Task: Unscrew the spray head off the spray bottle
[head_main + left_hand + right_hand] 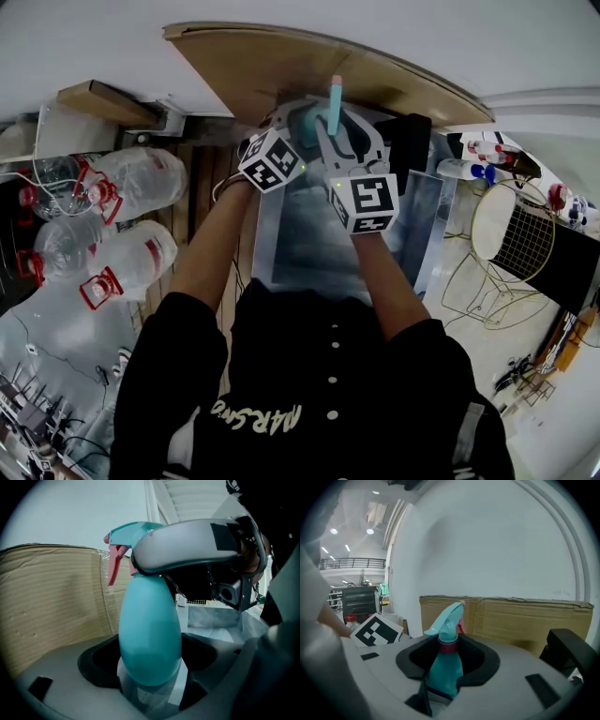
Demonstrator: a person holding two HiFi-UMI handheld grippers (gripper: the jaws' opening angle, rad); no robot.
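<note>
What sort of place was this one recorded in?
Probably a makeshift work corner in a large hall: big clear plastic water jugs with red handles, a brown cardboard sheet against the white wall, a railed mezzanine under ceiling lights.

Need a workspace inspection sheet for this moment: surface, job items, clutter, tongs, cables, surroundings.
Surface: grey metal tabletop, bare where it shows.
Job's things: teal spray bottle held between both tongs; spray head still on, pink trigger.
Clutter: cardboard sheet at the far edge; dark box beside it, contents not readable.
Grippers: left tongs shut on the bottle's body; right tongs shut round its neck by the collar.
Cables: white cable near the jugs; tangle on the floor, lower left.
Surroundings: clear water jugs on the left; wire-mesh stand on the right.
</note>
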